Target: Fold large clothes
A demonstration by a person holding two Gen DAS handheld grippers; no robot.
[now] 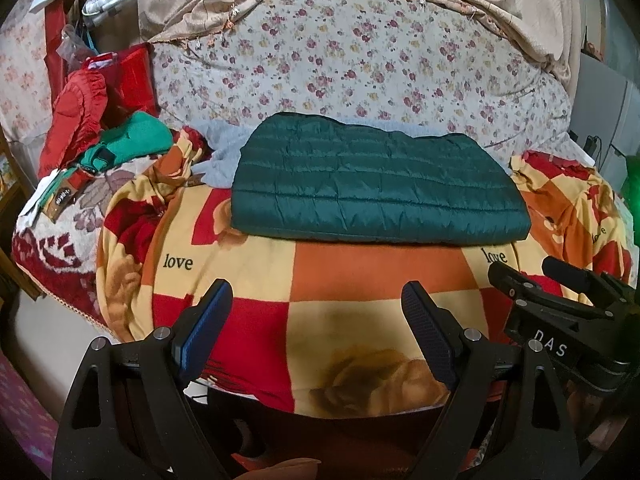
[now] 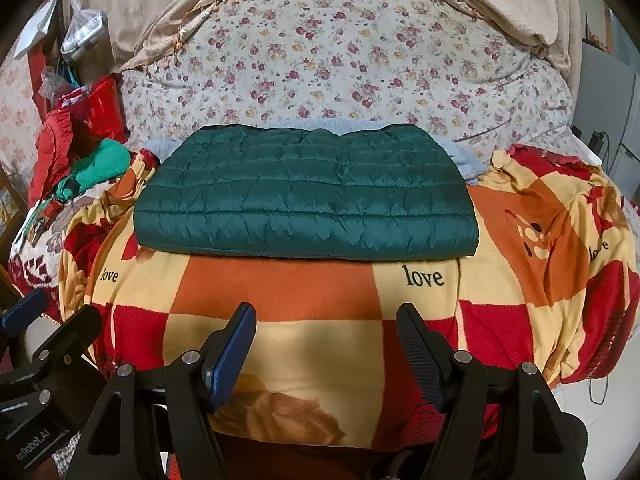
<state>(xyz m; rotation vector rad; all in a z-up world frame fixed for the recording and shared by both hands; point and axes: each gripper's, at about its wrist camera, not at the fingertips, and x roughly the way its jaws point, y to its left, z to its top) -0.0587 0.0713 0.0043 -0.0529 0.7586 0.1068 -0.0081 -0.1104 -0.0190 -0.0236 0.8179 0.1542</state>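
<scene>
Both fisheye views are evenly, warmly lit indoors and mostly sharp, with dark vignetted corners, strongly bowed edges and soft shadows on the blanket [image 2: 320, 292].

One green jacket [image 1: 376, 184], two tools, one blanket [image 1: 360, 272].

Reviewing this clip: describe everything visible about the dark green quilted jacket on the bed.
The dark green jacket is a shiny, puffy quilted garment, stitched in horizontal rows. It lies flat, folded into a neat rectangle with its long edge toward the cameras. It rests on the checked "love" blanket, its far edge over a light blue cloth. Both grippers hover open in front of it; neither touches it. No sleeves, zip or collar show.
</scene>
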